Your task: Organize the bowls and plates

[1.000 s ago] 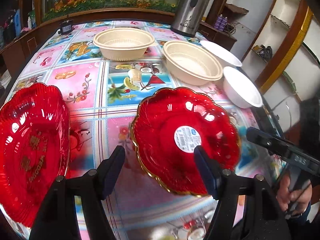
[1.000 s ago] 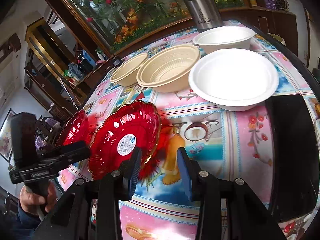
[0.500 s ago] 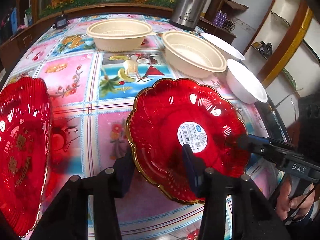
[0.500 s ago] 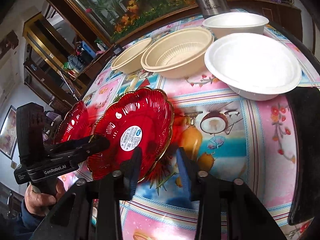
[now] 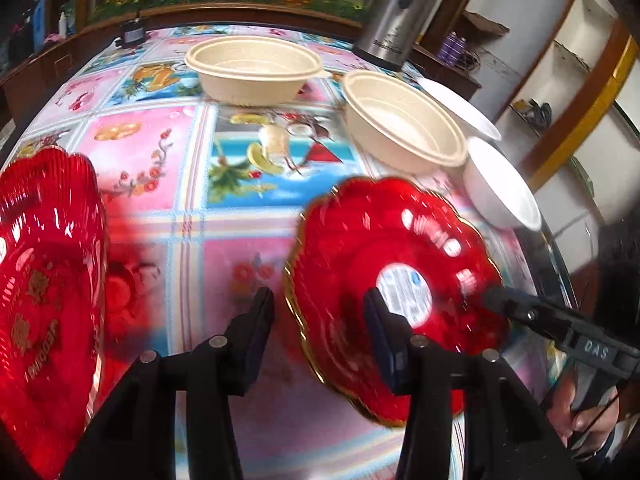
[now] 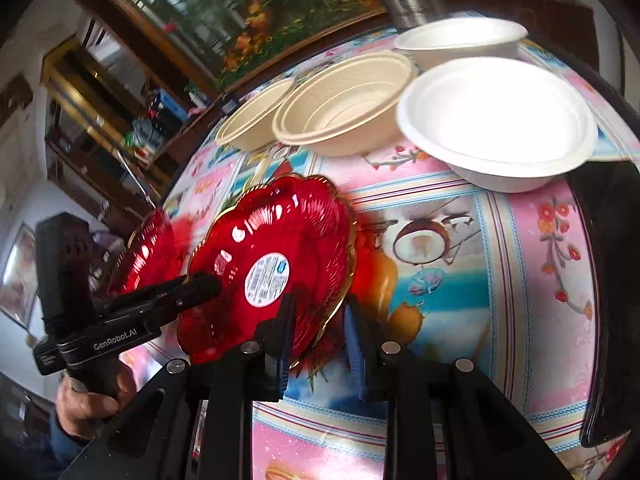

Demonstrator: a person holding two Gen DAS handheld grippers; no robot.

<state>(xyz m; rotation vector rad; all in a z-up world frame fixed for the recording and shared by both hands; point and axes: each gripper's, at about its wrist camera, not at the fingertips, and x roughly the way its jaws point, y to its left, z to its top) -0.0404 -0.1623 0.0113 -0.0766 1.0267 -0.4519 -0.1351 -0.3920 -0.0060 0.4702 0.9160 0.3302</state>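
Observation:
A red scalloped plate with a gold rim and white label point(image 5: 392, 264) point(image 6: 276, 252) is tilted and raised off the table. My left gripper point(image 5: 320, 320) straddles its near rim, jaws a hand-width apart around the edge. My right gripper point(image 6: 316, 320) straddles the opposite rim, jaws narrow around the edge. A second red plate point(image 5: 44, 280) point(image 6: 148, 252) lies at the left. Two beige bowls point(image 5: 256, 72) point(image 5: 404, 120) and two white bowls point(image 5: 500, 188) point(image 6: 496, 120) stand behind.
A steel thermos point(image 5: 396, 12) stands at the table's far edge. A small black device point(image 5: 132, 34) sits at the far left edge. The flowered tablecloth point(image 5: 160, 152) covers the table. A black strip point(image 6: 608, 280) runs along the right edge.
The labelled red plate has tipped up and risen off the table. Both grippers have moved in onto its opposite rims and the left one has narrowed.

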